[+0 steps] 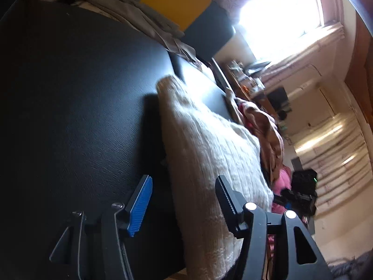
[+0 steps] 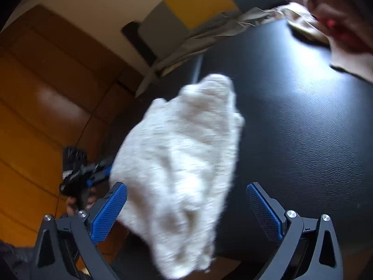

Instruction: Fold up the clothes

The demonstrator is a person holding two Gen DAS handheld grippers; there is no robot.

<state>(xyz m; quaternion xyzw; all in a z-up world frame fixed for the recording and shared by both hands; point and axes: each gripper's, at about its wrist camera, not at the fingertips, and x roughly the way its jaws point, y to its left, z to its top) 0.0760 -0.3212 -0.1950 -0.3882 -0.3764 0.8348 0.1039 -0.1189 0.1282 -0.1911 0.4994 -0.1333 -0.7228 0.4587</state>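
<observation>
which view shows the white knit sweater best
The left wrist view: the white knit sweater lies sharp there, ribbing visible, along the black table. The right wrist view shows it motion-blurred, bunched between the open fingers.

black table (image 2: 303, 128) | on it: cream sweater (image 1: 209, 154), beige garment (image 2: 233, 21), pink clothes (image 1: 263, 126)

We can read no text, label, brand or number in either view; the pale marks on the other gripper (image 2: 74, 172), seen from the right wrist, are too blurred to decipher.
</observation>
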